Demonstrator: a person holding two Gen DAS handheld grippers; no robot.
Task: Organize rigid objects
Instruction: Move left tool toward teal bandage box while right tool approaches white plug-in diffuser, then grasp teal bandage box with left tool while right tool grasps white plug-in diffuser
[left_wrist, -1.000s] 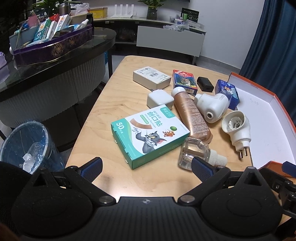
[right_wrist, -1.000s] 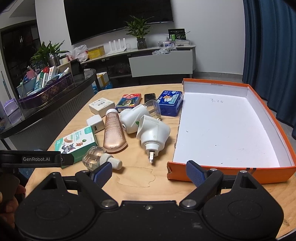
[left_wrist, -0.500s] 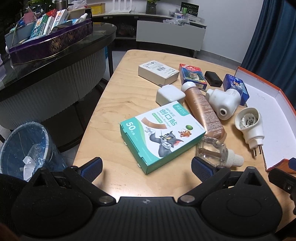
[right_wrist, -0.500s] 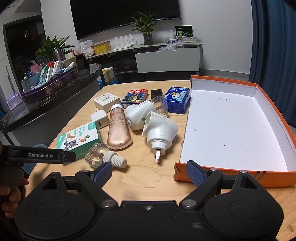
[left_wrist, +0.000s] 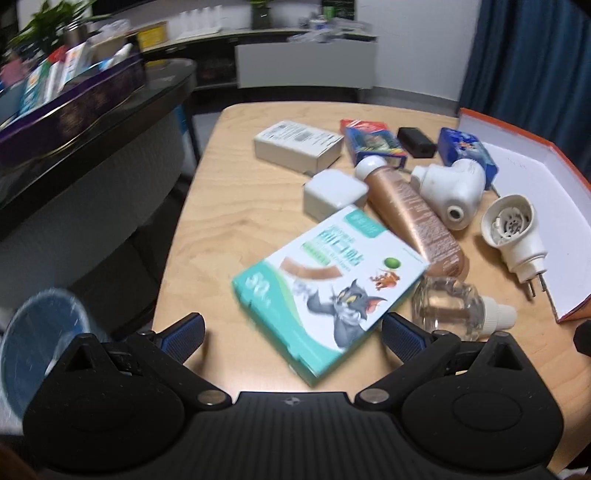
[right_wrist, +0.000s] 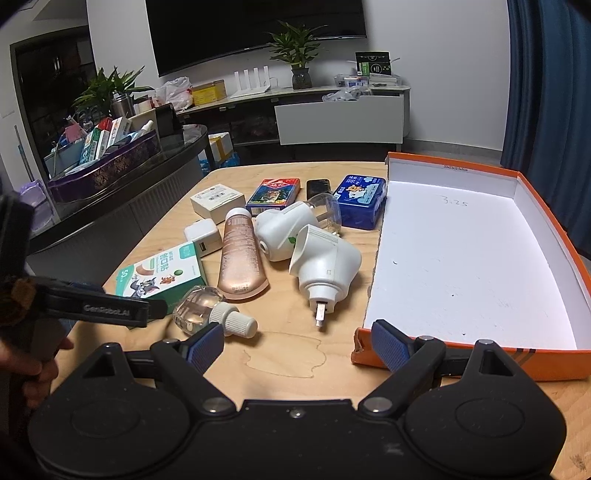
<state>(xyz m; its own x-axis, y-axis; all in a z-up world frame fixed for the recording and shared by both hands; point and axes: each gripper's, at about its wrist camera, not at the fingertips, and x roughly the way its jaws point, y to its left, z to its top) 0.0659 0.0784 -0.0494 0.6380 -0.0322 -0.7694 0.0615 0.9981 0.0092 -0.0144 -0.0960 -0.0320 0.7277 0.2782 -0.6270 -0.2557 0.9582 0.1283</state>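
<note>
- Left wrist view: the left gripper (left_wrist: 291, 330) is hovering low over the near edge of a wooden table (left_wrist: 236, 221), jaws spread wide and holding nothing. A green plaster box (left_wrist: 328, 291) with a cartoon cat is lying flat directly between the two blue fingertips.
- Right wrist view: the right gripper (right_wrist: 297, 341) is waiting near the table's front edge, jaws also wide and empty, pointing at bare wood between a clear refill bottle (right_wrist: 207, 308) and the orange tray (right_wrist: 554, 218).
- Step in hand, as a judgement: this looks like the approach to a first pick. The tray's white floor is holding nothing yet, and every item is lying on the table to its left.
- Next move, as a judgement: the left gripper would need to lower around the plaster box and close on its long sides. The box's far corner is just beside the clear bottle and the tube, so a careless close may nudge them.
- Count of loose items on the table, eleven in all:
- two white plug-in vaporisers, one near the tray (right_wrist: 325, 266) and one behind it (right_wrist: 280, 232) with a clear bottle fitted
- one separate clear refill bottle with a white cap
- one bronze tube (right_wrist: 240, 254)
- one white charger cube (right_wrist: 203, 236)
- one white carton (right_wrist: 218, 199)
- one red and blue card box (right_wrist: 273, 192)
- one small black object (right_wrist: 317, 186)
- one blue tin (right_wrist: 362, 201), touching the tray's left wall
- one green plaster box
</note>
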